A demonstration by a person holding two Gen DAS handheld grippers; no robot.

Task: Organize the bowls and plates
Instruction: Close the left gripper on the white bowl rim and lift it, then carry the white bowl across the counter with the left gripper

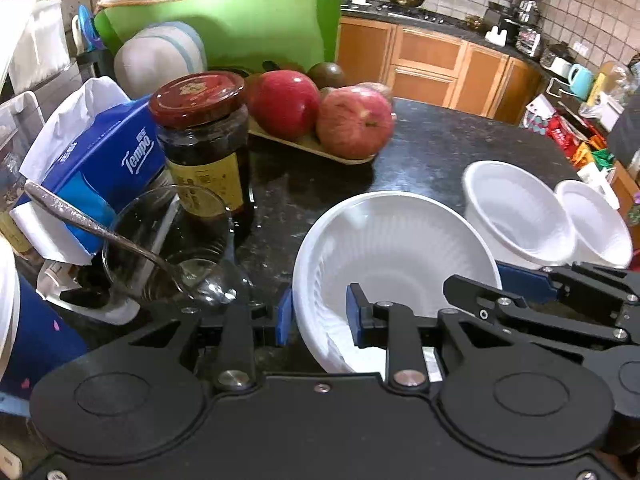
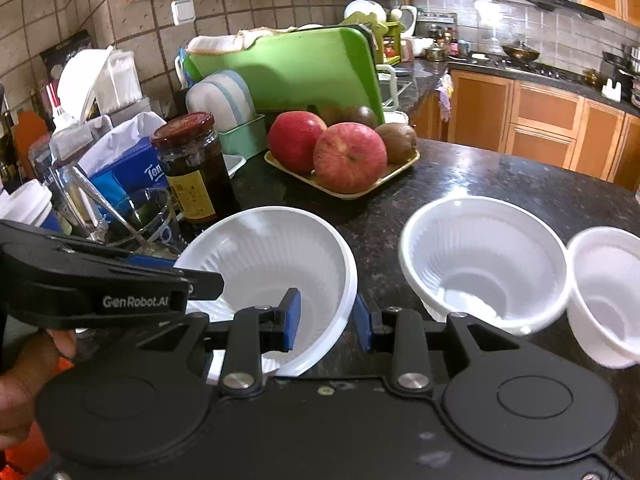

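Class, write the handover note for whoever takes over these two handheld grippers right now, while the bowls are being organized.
Left gripper: jaws astride the near-left rim of the large ribbed white plastic bowl, apparently gripping.
Right gripper: astride the same bowl's right rim; grip unclear.
The large bowl is tipped toward the cameras on the dark speckled countertop. The medium white bowl and small white bowl sit side by side to its right.
Done: nothing nested yet.
Left: probably stacking the three bowls. No plates in view.

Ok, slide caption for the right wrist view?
Both grippers straddle the large white bowl's rim; two smaller bowls wait alongside.
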